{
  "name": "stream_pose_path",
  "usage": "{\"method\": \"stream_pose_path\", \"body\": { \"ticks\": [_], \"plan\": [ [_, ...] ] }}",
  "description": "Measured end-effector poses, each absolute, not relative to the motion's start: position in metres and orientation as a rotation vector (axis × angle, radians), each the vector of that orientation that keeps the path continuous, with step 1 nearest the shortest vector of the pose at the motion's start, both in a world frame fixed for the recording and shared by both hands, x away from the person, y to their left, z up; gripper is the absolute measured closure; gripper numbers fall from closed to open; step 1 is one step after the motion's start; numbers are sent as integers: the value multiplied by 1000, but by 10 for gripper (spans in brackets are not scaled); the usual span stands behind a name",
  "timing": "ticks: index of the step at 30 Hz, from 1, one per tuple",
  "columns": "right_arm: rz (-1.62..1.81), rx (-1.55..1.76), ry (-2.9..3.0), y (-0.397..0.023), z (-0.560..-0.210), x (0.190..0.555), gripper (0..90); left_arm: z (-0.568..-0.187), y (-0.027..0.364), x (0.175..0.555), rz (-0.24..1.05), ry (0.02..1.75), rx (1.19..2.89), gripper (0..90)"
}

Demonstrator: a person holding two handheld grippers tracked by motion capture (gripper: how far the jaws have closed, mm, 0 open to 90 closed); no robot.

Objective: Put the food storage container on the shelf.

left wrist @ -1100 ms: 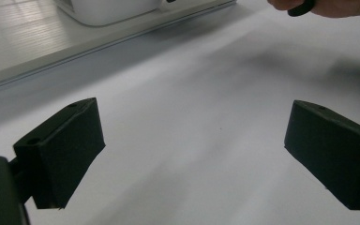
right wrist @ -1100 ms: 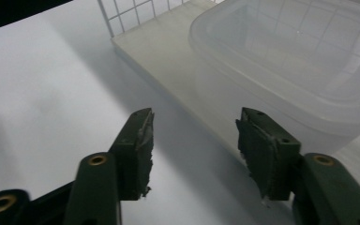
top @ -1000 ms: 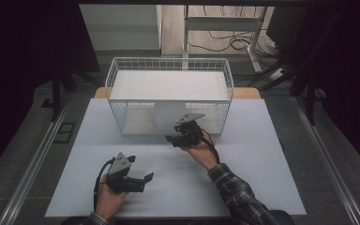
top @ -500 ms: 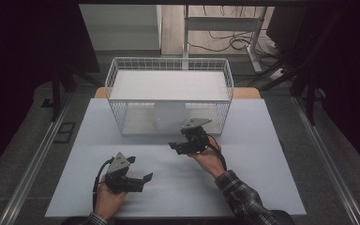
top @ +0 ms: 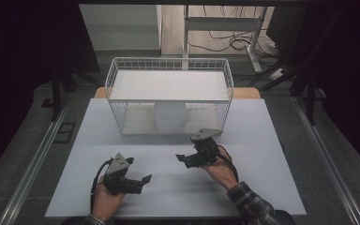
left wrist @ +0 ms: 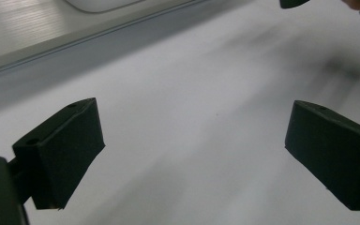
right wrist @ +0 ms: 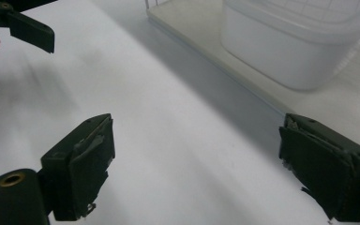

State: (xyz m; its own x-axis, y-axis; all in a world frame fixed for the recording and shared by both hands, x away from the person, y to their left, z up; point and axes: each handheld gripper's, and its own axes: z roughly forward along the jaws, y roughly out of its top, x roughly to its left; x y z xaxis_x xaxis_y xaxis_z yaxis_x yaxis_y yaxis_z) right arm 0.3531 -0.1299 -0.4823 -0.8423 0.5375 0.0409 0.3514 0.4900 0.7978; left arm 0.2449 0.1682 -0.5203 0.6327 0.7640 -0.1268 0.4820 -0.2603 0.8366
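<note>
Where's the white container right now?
In the high view the white container sits inside the wire basket, at the middle of its near side, just beyond the open right gripper.

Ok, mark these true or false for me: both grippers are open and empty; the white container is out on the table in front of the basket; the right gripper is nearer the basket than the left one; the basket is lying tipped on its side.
1. Both grippers are open and empty. True: the left gripper and the right gripper each have their jaws apart with nothing between them; the right one's jaws have just been opening.
2. The white container is out on the table in front of the basket. False: it sits inside the wire basket, behind the front mesh.
3. The right gripper is nearer the basket than the left one. True.
4. The basket is lying tipped on its side. False: it stands upright with its rim on top.
</note>
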Motion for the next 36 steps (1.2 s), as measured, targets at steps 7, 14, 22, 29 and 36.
{"method": "stream_pose_path", "body": {
  "ticks": [7, 14, 22, 29, 36],
  "plan": [
    [1277, 755, 2516, -142, -478, 340, 62, -517, 171, 239, 402, 981, 1930, 47],
    [1272, 727, 2509, -153, -476, 329, 58, -516, 178, 231, 411, 998, 1918, 47],
    [1265, 774, 2489, -177, -478, 320, 55, -517, 191, 223, 434, 1026, 1902, 45],
    [1254, 833, 2467, -201, -483, 313, 55, -518, 203, 215, 465, 1051, 1873, 36],
    [1234, 867, 2444, -218, -486, 304, 35, -519, 213, 210, 454, 1072, 1839, 26]
  ]
}}
